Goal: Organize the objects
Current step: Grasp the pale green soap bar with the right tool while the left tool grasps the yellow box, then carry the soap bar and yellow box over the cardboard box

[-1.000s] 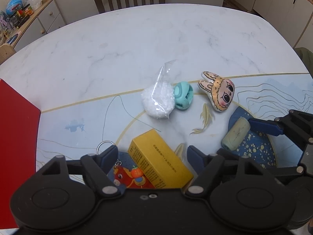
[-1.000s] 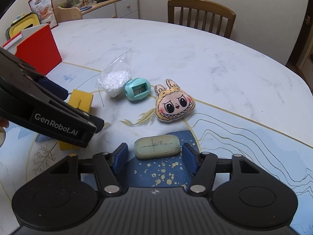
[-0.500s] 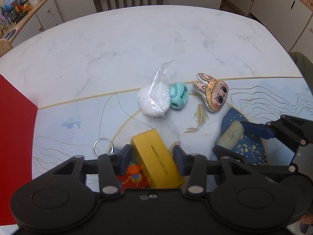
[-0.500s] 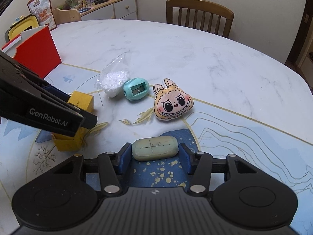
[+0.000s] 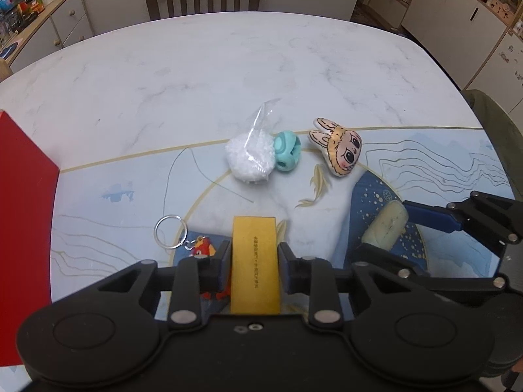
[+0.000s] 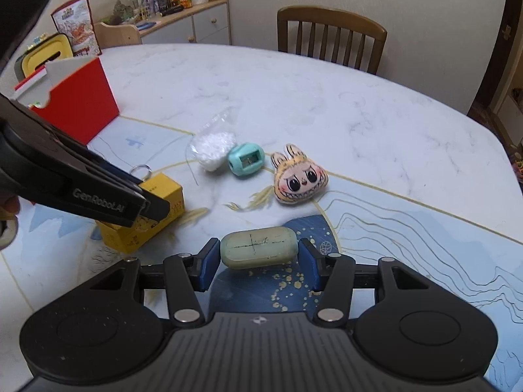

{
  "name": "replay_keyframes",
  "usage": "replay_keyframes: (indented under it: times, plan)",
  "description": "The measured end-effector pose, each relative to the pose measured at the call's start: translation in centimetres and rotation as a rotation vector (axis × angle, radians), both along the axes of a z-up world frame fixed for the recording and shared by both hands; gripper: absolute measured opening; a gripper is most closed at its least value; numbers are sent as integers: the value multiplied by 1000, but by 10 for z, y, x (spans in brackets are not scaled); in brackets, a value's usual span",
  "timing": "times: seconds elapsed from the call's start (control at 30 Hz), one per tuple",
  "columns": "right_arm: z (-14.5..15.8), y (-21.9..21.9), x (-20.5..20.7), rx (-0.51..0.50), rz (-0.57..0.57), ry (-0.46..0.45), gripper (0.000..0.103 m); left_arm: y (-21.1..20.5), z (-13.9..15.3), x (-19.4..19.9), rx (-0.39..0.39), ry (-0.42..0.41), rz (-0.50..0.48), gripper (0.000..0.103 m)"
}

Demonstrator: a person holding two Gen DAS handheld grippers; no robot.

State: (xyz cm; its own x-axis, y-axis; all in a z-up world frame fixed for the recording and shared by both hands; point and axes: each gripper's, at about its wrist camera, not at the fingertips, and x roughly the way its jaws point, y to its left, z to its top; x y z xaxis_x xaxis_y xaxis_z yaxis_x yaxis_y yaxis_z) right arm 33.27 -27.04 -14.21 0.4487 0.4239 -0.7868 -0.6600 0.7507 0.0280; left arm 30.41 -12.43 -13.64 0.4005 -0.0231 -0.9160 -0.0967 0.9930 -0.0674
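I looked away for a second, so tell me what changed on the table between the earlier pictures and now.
The left gripper narrowed from wide open and shut on the yellow rectangular cardboard box, turning it square to the fingers. The right gripper narrowed around the pale green oblong bar, both pads near its ends. The clear bag of white beads, teal sharpener, rabbit-eared plush face and red box stayed put.

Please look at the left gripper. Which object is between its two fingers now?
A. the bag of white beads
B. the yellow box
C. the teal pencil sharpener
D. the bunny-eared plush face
B: in the left wrist view the left gripper has its blue pads against both sides of the yellow box, while the other three objects lie further away on the table.
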Motion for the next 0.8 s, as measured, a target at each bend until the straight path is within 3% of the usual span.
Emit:
replay_keyframes:
  times: [0.4,0.8]
  plan:
    - [45,4,-25,32,-33,-43,51,20,27,-33,-73,-48,-12,28]
    - [78,37,-66,65,-3,-70,51,53,58,-75,-115,-85,-35,28]
